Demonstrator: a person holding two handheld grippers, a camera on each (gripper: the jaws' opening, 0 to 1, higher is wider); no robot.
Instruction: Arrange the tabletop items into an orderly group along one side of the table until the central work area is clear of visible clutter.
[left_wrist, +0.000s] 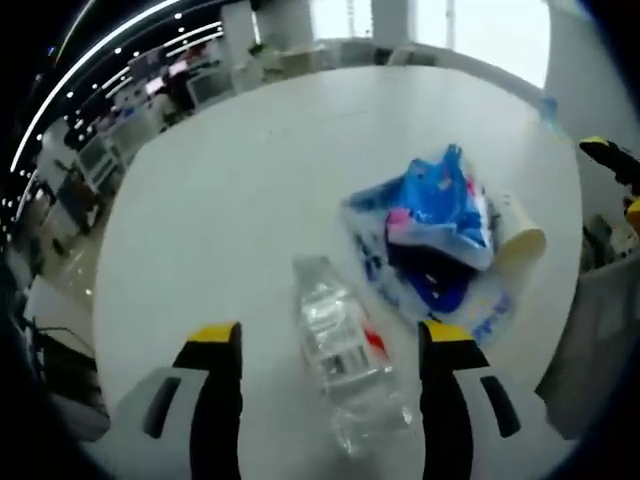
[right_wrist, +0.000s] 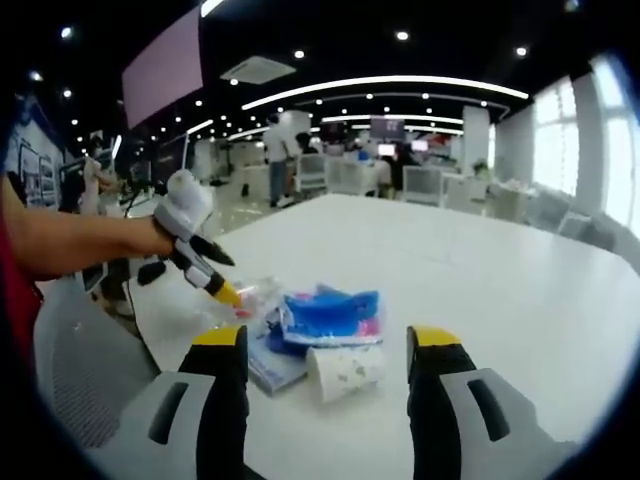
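Note:
A clear plastic bottle lies on its side on the white table, between the spread jaws of my open left gripper; neither jaw touches it. Just beyond it sits a crumpled blue-and-white plastic packet, with a paper cup lying on its side against it. In the right gripper view my right gripper is open, and the tipped cup lies between its jaws with the packet behind it. The left gripper, held by a hand, hovers over the bottle.
All the items sit close to one table edge. A grey chair stands at that edge, also seen as a grey chair back. Wide bare tabletop stretches beyond. Office desks and people fill the far background.

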